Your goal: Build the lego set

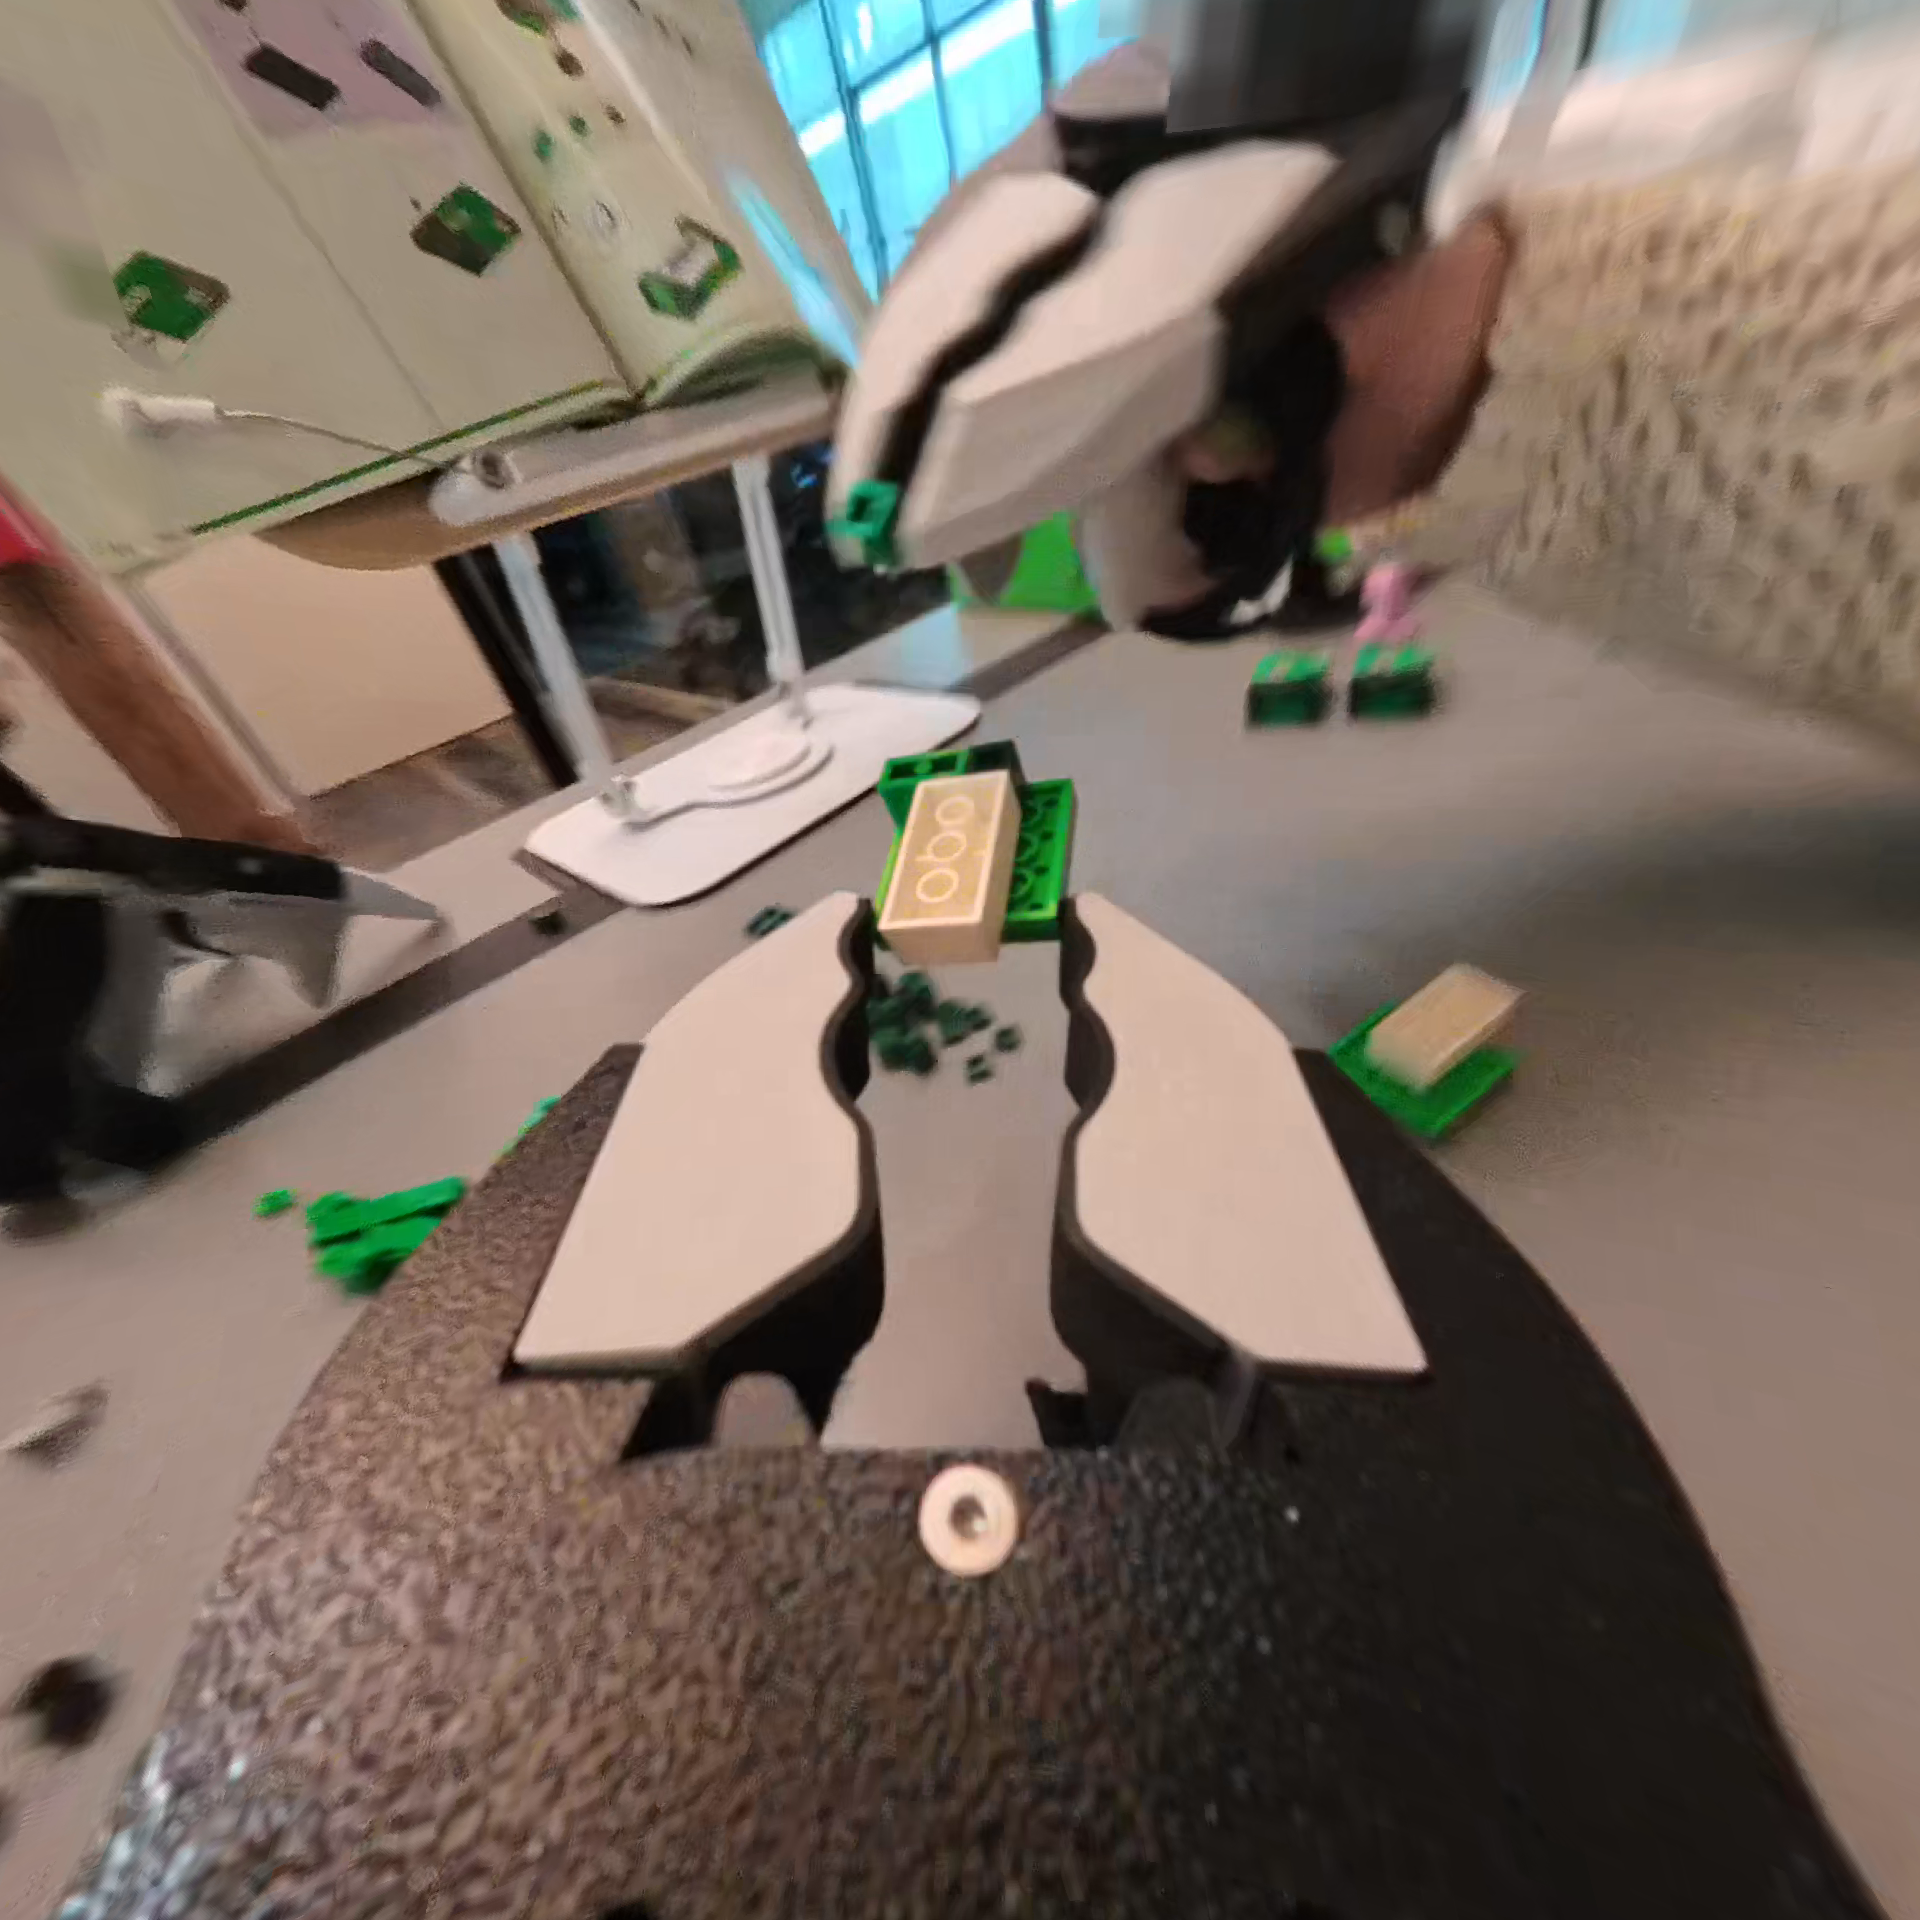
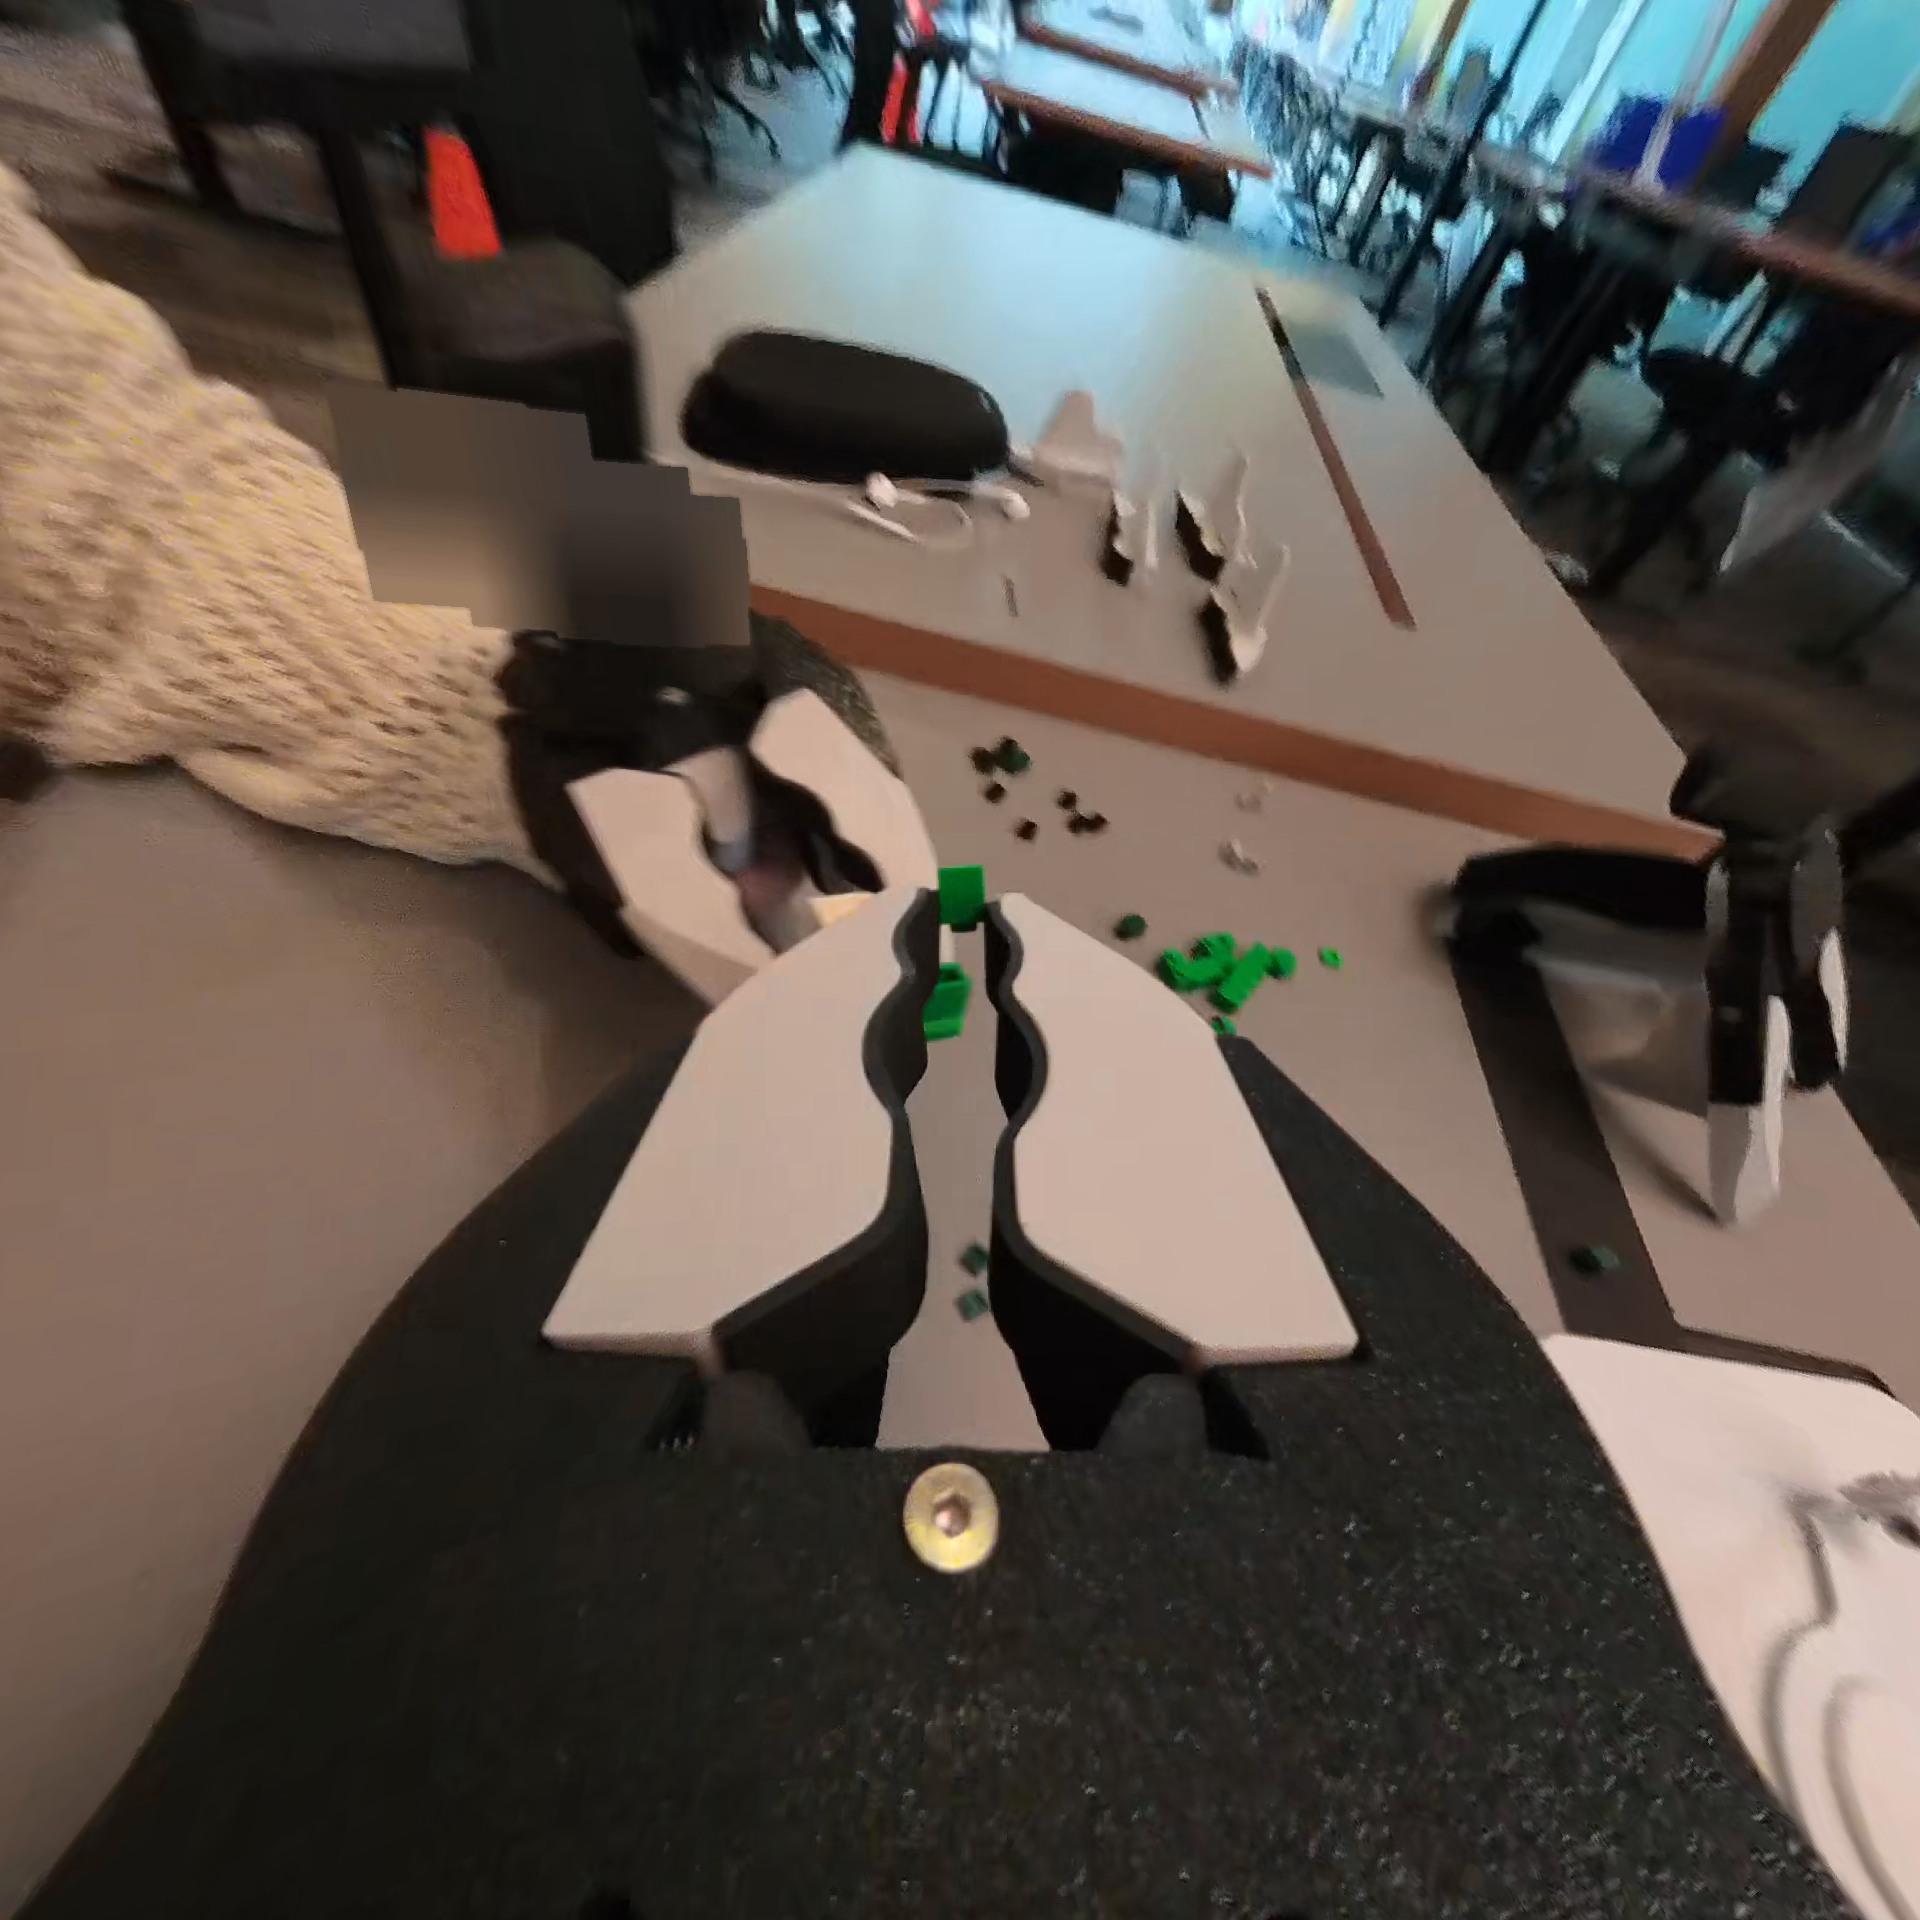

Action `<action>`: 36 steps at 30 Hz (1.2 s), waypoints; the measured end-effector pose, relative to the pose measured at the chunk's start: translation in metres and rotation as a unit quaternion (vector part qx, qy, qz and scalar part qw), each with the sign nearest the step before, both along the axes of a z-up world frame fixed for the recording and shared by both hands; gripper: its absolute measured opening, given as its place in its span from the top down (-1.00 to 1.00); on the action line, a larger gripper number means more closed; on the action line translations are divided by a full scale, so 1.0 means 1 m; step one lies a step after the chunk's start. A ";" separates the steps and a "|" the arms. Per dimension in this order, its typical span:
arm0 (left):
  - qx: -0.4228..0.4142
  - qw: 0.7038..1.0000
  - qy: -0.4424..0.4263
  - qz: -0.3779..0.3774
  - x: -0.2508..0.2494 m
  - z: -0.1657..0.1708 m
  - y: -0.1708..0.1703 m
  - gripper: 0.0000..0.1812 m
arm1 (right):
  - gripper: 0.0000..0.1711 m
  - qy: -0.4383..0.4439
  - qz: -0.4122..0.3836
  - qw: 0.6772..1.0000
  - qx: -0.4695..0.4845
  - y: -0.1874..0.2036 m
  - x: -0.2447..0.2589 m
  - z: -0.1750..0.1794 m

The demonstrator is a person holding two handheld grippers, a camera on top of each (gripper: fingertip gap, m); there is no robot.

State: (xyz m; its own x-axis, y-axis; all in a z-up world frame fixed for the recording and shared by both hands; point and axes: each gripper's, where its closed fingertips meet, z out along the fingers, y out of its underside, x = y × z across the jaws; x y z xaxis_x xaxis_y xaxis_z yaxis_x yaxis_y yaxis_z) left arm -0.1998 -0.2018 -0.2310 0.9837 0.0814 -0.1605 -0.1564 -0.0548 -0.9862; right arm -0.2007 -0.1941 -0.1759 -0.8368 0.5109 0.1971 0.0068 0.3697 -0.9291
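up off the grey table, the left gripper pinches a tan brick stuck onto a green brick assembly, its fingers closed on the stack right at the tips. the right gripper is clamped on a small green brick at its tips too; in the left wrist view that same gripper hangs above and beyond the held stack, well apart from it. another tan-on-green stack sits on the table off to the right, and two green bricks lie farther back. loose green pieces are scattered near the right gripper's tips, darker bits under the left one. an open instruction booklet rests on a white stand.
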 end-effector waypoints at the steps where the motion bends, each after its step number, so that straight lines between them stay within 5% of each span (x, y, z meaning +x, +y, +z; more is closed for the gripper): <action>1: 0.015 0.999 -0.033 -0.015 0.005 0.004 0.001 0.63 | 0.91 -0.001 0.006 1.000 -0.008 -0.002 0.011 0.005; 12: 0.053 0.975 -0.201 -0.084 0.022 0.011 0.004 0.63 | 0.91 -0.100 -0.030 0.992 0.064 -0.005 0.039 -0.017; 36: 0.044 0.972 -0.213 -0.090 0.021 0.008 0.004 0.63 | 0.89 -0.085 -0.090 0.987 0.099 -0.006 0.027 -0.026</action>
State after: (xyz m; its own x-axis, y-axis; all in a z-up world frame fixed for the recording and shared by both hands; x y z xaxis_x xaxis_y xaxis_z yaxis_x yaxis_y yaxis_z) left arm -0.1785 -0.1976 -0.2231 0.9586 -0.1039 0.2650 0.2687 0.0234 -0.9629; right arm -0.1738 -0.1996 -0.2023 -0.7654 0.6202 0.1719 0.2395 0.5224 -0.8184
